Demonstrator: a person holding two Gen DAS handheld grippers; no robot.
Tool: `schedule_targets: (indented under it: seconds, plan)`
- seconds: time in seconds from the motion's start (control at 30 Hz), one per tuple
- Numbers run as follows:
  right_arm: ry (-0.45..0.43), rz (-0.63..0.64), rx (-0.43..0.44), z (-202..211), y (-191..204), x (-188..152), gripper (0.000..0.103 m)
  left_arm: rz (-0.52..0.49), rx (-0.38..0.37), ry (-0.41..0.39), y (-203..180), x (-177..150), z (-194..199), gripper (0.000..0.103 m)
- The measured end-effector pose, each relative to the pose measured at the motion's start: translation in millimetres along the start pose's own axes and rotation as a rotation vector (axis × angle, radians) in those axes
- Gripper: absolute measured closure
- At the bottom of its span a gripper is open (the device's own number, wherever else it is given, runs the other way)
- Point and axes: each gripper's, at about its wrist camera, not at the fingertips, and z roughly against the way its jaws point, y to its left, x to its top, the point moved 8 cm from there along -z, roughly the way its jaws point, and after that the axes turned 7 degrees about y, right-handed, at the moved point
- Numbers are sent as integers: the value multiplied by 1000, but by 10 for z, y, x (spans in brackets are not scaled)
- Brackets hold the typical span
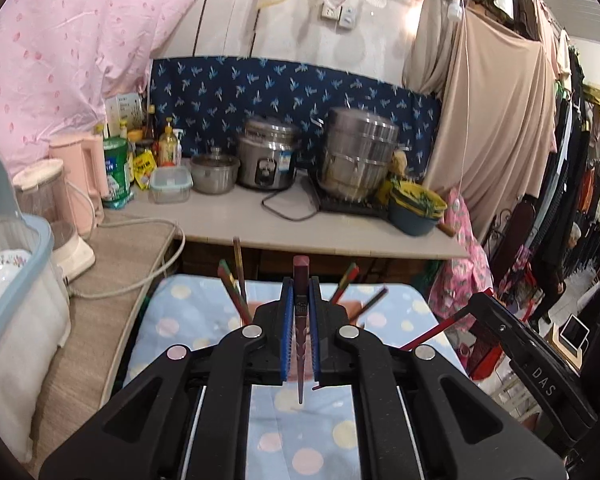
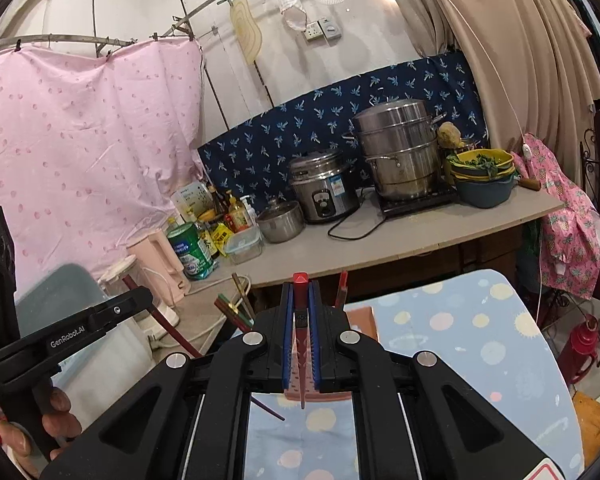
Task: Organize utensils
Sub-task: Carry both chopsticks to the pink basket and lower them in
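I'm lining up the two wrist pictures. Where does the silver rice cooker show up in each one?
Left wrist view: the rice cooker stands just left of centre on the counter, left of the tall steamer pot.
Right wrist view: the rice cooker stands right of centre, again left of the steamer pot.
Shared landmark: the dark blue patterned cloth behind both.

"DAS" in white on black arm of right gripper [image 1: 500, 312], right edge of left wrist view; "GenRobot.AI" in white on black arm of left gripper [image 2: 140, 300], left edge of right wrist view; labels on bottles and rice cooker too small to read
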Motion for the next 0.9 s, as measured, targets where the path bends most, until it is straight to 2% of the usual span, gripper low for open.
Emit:
schedule_targets:
  seconds: [0.23,0.33,0.6,0.9]
  plan:
    - [-57,-5,8,-125,43,473,96,7,15,-83,26,475,-15,96]
    - [-64,2,-1,-229,44,594,96,1,22,-97,42,580,-86,96]
    - [-36,14,-40,-605,-44,692,96,6,51,-94,215,698,-404,96]
    - [-41,8,-17,-772,-9,820,96,21,58,-76,341,722,-624,96]
